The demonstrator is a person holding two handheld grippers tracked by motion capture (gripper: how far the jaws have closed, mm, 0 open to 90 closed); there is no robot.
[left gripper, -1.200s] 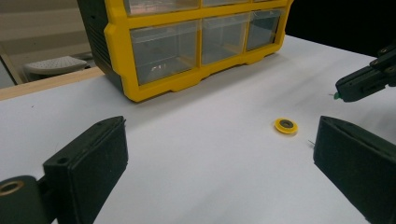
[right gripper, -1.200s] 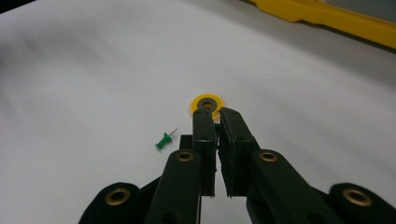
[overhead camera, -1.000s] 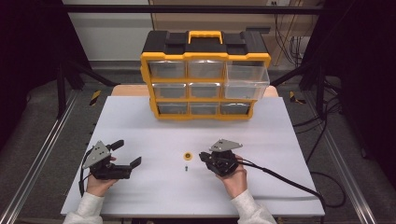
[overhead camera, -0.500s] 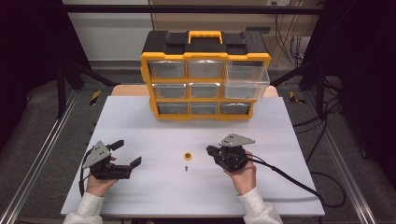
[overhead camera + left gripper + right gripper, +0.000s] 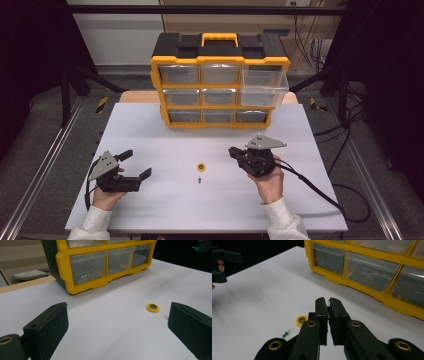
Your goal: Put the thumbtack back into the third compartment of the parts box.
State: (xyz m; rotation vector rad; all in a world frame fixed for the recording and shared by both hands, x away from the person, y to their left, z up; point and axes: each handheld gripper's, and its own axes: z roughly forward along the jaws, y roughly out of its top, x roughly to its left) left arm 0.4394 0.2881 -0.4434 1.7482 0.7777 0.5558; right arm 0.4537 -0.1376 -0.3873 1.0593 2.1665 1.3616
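Observation:
My right gripper point(image 5: 234, 151) hovers right of the table's middle, its jaws shut on a tiny green pin point(image 5: 327, 307) that barely peeks out between the pads. In its own view the right gripper point(image 5: 328, 302) points toward the drawer box. A yellow ring point(image 5: 201, 167) lies flat at mid-table with a second green push pin point(image 5: 199, 180) just in front of it; both the ring point(image 5: 301, 320) and the pin point(image 5: 285, 334) lie left of those jaws. My left gripper point(image 5: 134, 164) rests low at the left, open and holding nothing, and from the left gripper point(image 5: 117, 311) the ring point(image 5: 153, 307) lies ahead to the right.
A yellow and black drawer organiser point(image 5: 220, 82) stands at the table's far side, its top right clear drawer point(image 5: 265, 86) pulled out. The other clear drawers point(image 5: 372, 265) are pushed in. A cable point(image 5: 310, 185) trails from the right gripper off the white table point(image 5: 165, 210).
The right gripper has risen and moved away from the person, toward the organiser, with its jaws still shut. The left gripper, the ring and the loose pin have stayed put.

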